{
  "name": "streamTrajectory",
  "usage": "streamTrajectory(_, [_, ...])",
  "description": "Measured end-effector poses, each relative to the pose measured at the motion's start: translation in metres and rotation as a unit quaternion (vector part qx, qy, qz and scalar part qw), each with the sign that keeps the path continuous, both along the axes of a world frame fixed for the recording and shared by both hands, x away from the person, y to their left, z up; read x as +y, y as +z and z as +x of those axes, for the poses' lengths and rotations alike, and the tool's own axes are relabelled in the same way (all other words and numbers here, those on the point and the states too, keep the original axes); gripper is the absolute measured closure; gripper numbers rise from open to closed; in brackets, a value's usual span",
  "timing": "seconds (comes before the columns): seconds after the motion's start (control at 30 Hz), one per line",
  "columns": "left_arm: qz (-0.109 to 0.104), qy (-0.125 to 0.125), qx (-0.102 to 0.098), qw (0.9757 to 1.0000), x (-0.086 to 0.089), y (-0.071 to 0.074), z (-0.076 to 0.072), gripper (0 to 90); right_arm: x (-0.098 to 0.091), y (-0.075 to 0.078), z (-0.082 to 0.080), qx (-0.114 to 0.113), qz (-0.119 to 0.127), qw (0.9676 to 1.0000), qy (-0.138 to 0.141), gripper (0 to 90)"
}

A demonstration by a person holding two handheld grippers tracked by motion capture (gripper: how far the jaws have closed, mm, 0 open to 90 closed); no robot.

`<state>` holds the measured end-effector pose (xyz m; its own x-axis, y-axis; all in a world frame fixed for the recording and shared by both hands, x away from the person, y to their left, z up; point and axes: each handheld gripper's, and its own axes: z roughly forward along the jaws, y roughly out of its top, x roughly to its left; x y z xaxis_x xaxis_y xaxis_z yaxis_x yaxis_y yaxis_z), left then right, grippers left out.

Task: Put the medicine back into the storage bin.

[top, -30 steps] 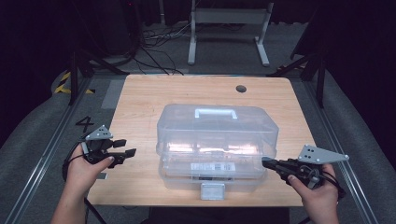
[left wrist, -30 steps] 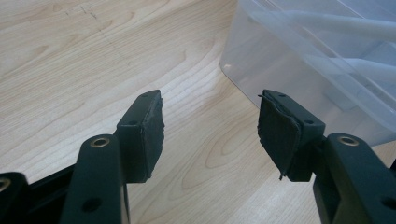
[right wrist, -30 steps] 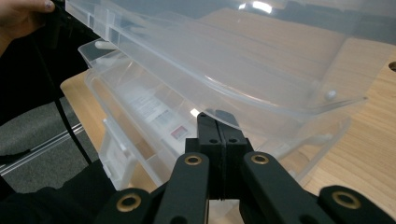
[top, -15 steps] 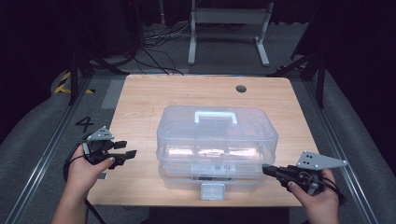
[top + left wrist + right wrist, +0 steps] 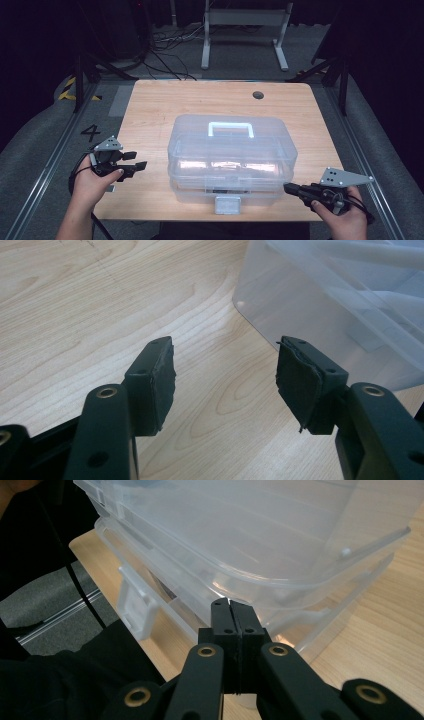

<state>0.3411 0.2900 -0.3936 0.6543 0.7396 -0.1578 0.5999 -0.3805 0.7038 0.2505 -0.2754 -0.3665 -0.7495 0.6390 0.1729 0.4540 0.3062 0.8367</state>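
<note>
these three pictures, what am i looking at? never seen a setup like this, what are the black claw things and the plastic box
A person sits at a wooden table and holds a hand-operated gripper in each hand; there is no robot arm. The high view looks down from above the person. The other two pictures come from small cameras riding on each gripper, looking along its two black jaws.

On the table stands a clear plastic box with a white handle on its lid and a latch on the near side.

The left gripper has its jaws apart with nothing between them, beside the box's left end. The right gripper has its jaws shut, its tip right at the box's near right corner, just under the lid's rim. Neither holds anything.
</note>
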Motion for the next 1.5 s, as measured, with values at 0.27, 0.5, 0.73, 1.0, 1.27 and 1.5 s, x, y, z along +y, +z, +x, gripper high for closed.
streamTrajectory(0.27, [0.002,-0.004,0.001,1.0,-0.001,-0.002,0.001,40.9,0.001,-0.012,-0.001,0.019,-0.015,0.9997,0.004,90.0])
streamTrajectory(0.5, [0.001,-0.003,0.005,1.0,-0.003,-0.004,0.001,40.9,0.002,-0.021,-0.002,0.03,-0.029,0.9991,0.006,90.0])
streamTrajectory(0.73, [0.003,-0.004,0.007,1.0,-0.002,-0.005,0.002,40.9,0.002,-0.025,-0.001,0.043,-0.046,0.998,0.008,90.0])
streamTrajectory(1.0, [0.007,-0.004,0.009,0.9999,-0.001,-0.006,0.003,41.0,0.003,-0.028,-0.001,0.057,-0.063,0.9963,0.013,90.0])
streamTrajectory(1.27, [0.004,-0.004,0.009,0.9999,-0.002,-0.007,0.003,41.0,0.001,-0.027,-0.003,0.053,-0.058,0.9968,0.015,89.5])
streamTrajectory(1.5, [0.0,-0.001,0.005,1.0,-0.002,-0.006,0.002,40.9,-0.004,-0.018,-0.007,0.04,-0.042,0.9982,0.011,83.7])
